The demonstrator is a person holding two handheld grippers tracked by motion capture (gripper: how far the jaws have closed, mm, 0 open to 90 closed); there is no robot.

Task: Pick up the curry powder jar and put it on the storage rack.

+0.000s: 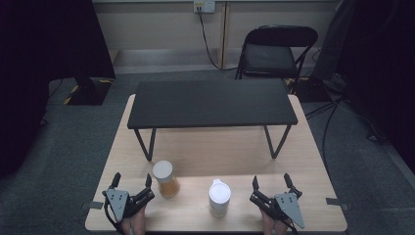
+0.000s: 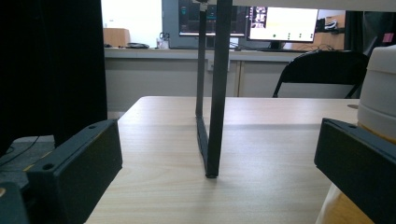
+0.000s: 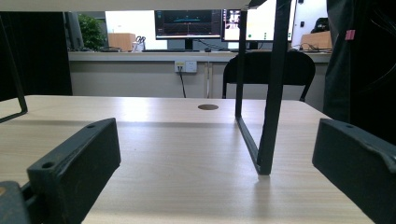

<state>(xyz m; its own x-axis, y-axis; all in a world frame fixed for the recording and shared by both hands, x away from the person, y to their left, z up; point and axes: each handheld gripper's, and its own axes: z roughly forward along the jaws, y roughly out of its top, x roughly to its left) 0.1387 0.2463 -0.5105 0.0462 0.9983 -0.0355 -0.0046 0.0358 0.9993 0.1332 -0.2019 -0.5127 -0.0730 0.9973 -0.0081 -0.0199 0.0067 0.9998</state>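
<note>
We rest low at the near edge | left gripper (image 1: pixel 131 181) jaws apart, orange jar (image 1: pixel 165 178) just right of it | right gripper (image 1: pixel 271 182) jaws apart, white jar (image 1: pixel 219 197) to its left

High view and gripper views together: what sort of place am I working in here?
Probably an office or lab set up for recording. Computer monitors glow on a counter along the far wall, a folding chair stands beside a wall socket, and the wooden table sits on grey carpet.

Left gripper (image 1: pixel 131 181) low at the near left, jaws wide apart, right gripper (image 1: pixel 271 182) low at the near right, jaws wide apart
</note>
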